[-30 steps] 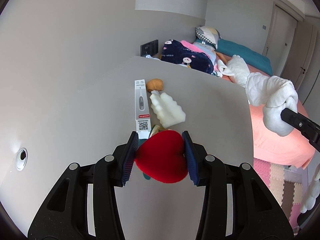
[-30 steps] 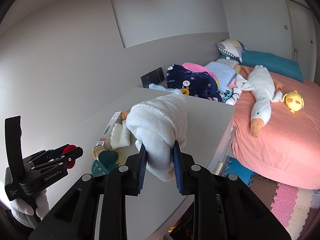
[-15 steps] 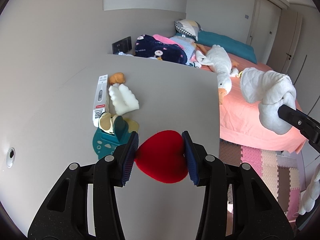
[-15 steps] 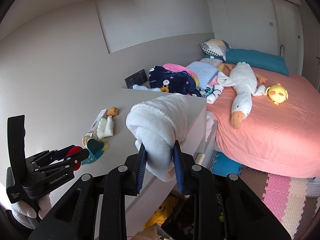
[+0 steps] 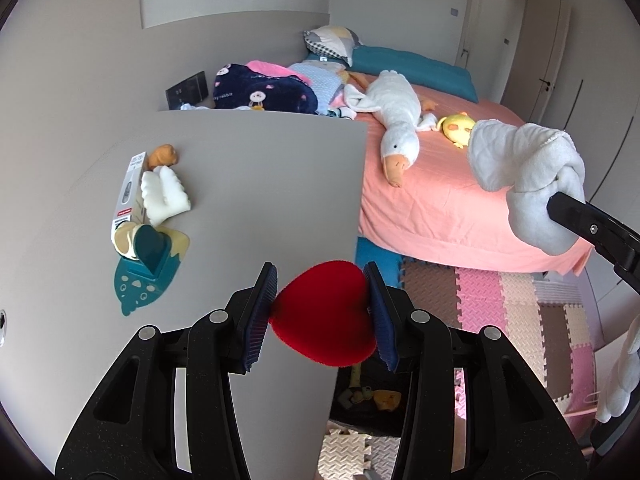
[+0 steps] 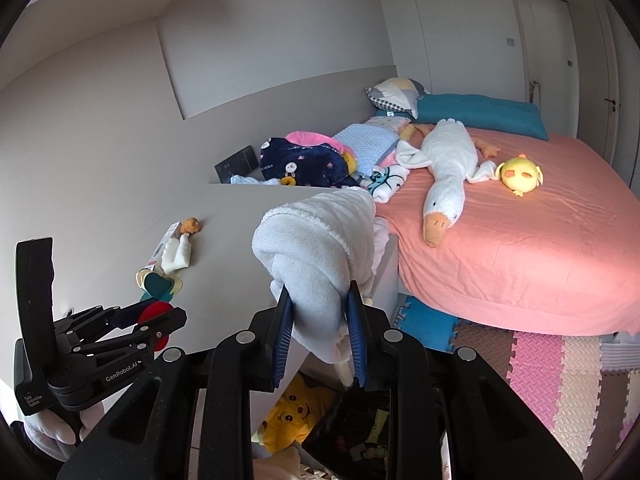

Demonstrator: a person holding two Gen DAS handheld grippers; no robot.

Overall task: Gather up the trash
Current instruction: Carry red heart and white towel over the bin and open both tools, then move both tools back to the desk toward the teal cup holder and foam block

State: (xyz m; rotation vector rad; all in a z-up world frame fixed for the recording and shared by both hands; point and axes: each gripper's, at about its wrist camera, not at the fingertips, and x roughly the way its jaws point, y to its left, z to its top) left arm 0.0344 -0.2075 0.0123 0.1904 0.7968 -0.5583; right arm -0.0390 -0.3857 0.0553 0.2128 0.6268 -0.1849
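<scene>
Red plush heart (image 5: 324,316), clamped in our left claw (image 5: 322,314), hangs past the bench (image 5: 256,184) edge; beyond that edge our right claw (image 6: 318,330) pinches a white towel (image 6: 320,248), both presumably bound for the dark bin (image 6: 360,428) below.

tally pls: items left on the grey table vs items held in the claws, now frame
On the grey table: 4
- orange figure
- white boxed item
- white ridged foam piece
- teal and cream cutout pile
Held in claws: 2
- red heart in the left claw
- white towel in the right claw
Total: 6
</scene>
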